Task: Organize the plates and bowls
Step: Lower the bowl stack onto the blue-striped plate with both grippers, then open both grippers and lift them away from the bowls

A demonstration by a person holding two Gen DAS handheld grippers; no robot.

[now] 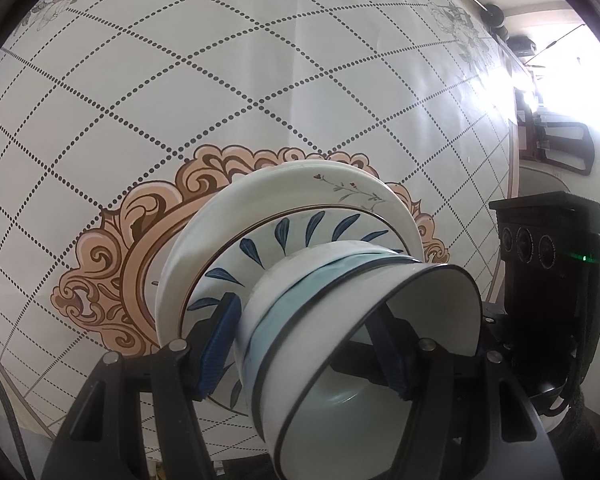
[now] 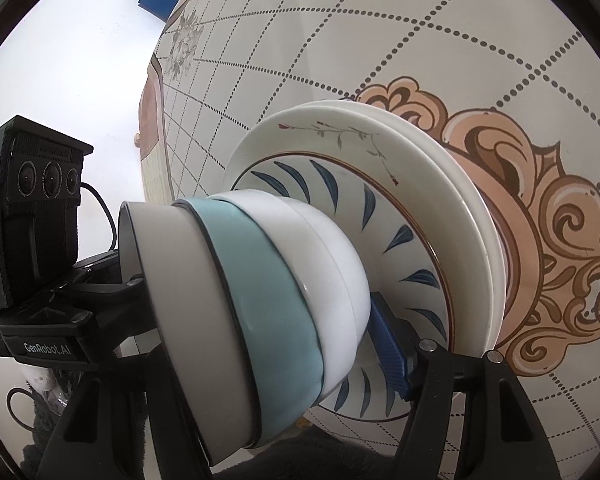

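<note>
A stack of three nested bowls [image 1: 300, 320] [image 2: 268, 300], white under light blue under a dark-rimmed one, stands on stacked plates: a blue-leaf plate [image 1: 300, 232] [image 2: 404, 240] over a sprig-painted white plate [image 1: 228, 208] [image 2: 332, 136]. My left gripper [image 1: 304, 316] straddles the bowls' wall; one blue pad [image 1: 216, 344] presses the outside, the other finger [image 1: 392, 356] is inside the top bowl. My right gripper [image 2: 260, 320] grips the opposite wall, its blue pad [image 2: 388, 348] on the white bowl, its other finger hidden by the bowls. Each gripper's black body shows in the other's view: the left gripper [image 2: 32, 240], the right gripper [image 1: 548, 240].
The plates rest on a tan scroll medallion [image 1: 112, 264] [image 2: 560, 220] of a round table's dotted-diamond cloth [image 1: 260, 80] [image 2: 460, 40]. The table edge and pale floor [image 2: 80, 80] lie left in the right wrist view. A dark chair [image 1: 568, 148] stands beyond the table's right edge.
</note>
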